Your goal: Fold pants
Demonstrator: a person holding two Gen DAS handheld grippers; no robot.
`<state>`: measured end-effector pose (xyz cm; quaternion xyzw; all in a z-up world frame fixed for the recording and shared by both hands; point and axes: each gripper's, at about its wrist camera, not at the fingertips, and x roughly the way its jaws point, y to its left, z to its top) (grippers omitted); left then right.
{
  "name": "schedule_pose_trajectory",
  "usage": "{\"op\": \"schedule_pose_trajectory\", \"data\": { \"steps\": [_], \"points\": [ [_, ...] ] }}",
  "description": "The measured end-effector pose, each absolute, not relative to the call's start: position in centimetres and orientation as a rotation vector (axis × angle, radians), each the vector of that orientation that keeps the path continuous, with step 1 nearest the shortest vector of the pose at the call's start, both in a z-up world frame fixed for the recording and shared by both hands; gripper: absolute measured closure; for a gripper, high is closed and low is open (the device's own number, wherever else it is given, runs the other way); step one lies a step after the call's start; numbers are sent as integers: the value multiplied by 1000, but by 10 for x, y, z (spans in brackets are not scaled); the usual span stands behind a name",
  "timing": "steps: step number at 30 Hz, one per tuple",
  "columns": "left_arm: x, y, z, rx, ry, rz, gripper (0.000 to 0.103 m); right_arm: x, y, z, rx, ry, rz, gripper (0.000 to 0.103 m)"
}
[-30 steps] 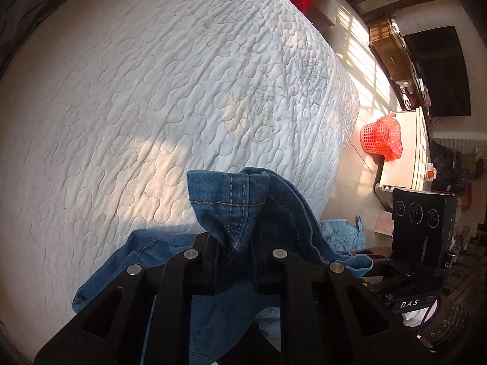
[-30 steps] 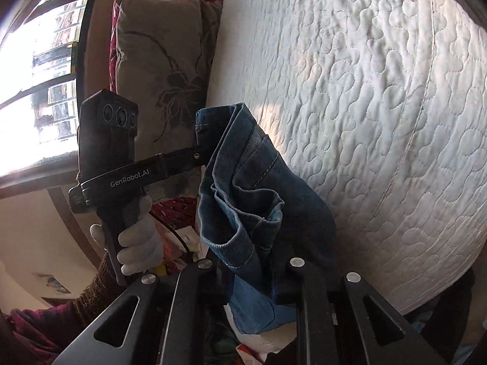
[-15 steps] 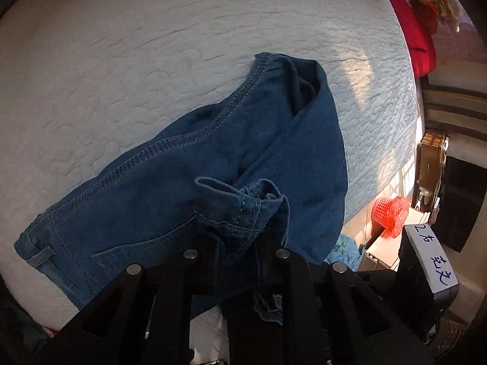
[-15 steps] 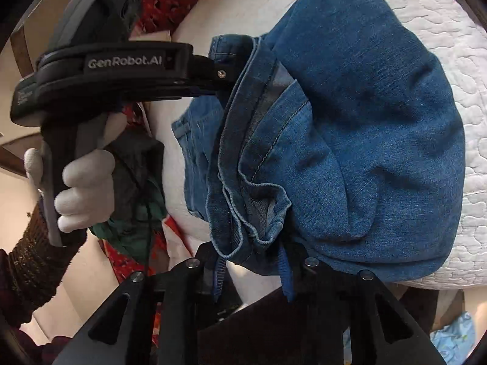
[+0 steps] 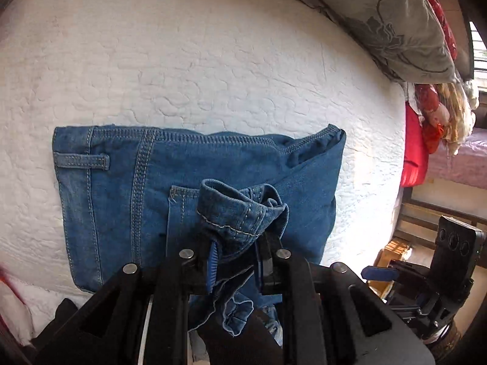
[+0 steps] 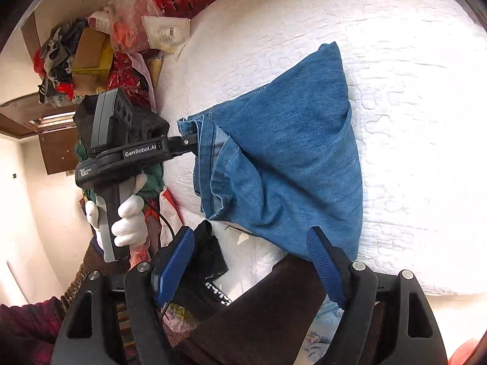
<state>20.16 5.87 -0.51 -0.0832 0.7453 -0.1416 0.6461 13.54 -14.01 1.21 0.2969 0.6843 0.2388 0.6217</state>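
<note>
Folded jeans on quilt, left hand-held gripper pinching hem, apparently

bare quilt beyond pants

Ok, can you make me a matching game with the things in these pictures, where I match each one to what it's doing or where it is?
Things:
1. left gripper
2. right gripper
3. jeans
4. grey pillow

States:
A. open, holding nothing
B. lying on the white quilt
C. shut on a bunched bit of denim
D. at the far edge of the bed

Pairs: 1-C, 2-A, 3-B, 4-D
</note>
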Motion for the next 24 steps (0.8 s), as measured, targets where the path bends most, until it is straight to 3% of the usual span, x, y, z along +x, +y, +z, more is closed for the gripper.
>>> {"op": "schedule_pose_trajectory", "data": {
  "steps": [2,11,15,18,19,22,24],
  "points": [
    [212,48,-6,-128,1721,-265,87,148,-141,6,588,1615,569,24],
    [207,70,-27,-530,1784,77,86,186,-155,12,384,1684,725,24],
    [204,77,-20,-555,1751,-4,86,198,-140,7,348,1719,753,24],
    [204,79,1,-552,1608,-194,86,203,-128,-1,343,1741,785,24],
    [204,75,9,-496,1579,-221,81,204,-125,-4,336,1751,790,24],
    [208,61,24,-259,1553,-259,52,208,-113,-7,330,1768,812,24],
    [215,60,30,-247,1548,-325,49,210,-110,-8,327,1773,822,24]
  ]
}}
